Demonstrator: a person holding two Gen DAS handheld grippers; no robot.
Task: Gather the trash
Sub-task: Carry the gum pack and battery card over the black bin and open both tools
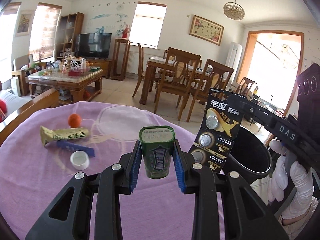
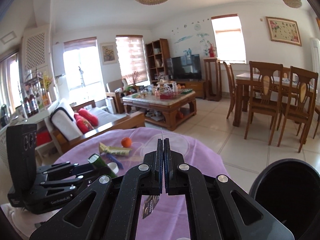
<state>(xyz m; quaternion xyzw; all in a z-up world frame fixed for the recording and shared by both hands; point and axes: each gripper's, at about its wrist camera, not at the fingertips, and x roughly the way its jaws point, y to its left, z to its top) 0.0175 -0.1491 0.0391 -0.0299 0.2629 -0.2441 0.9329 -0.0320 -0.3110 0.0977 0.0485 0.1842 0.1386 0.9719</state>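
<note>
The left gripper (image 1: 157, 161) is closed on a green tin (image 1: 157, 152); its blue pads (image 1: 134, 167) press on both sides of the tin, which stands up between them, bottom end up, above the purple cloth (image 1: 40, 180); in the right wrist view the same tin (image 2: 100, 163) sticks out of that gripper at the left. The right gripper (image 2: 164, 158) is squeezed tight on a thin battery card (image 1: 218, 132); from its own camera you only see the card's edge (image 2: 162, 135) poking up past the pads and a dark bit of it (image 2: 151, 207) hanging below; from the left wrist view the card hangs flat, black and gold, with round silver batteries on it. A hand in a white glove (image 1: 288, 178) holds that gripper. Just behind the card is a black bin (image 1: 252, 156), open at the top, beside the table; in the right wrist view it sits at the lower right (image 2: 286, 198).

Farther out on the cloth lie a white round cap (image 1: 80, 160), a blue strip (image 1: 76, 149), and a yellow-green wrapper (image 1: 64, 136) lying on its side, all close together; a small orange (image 1: 74, 120) sits just behind the wrapper.

Past the table there is a wooden coffee table (image 1: 66, 78) full of small things, a TV (image 1: 94, 45), and a dining table (image 1: 160, 64) with wooden chairs.
</note>
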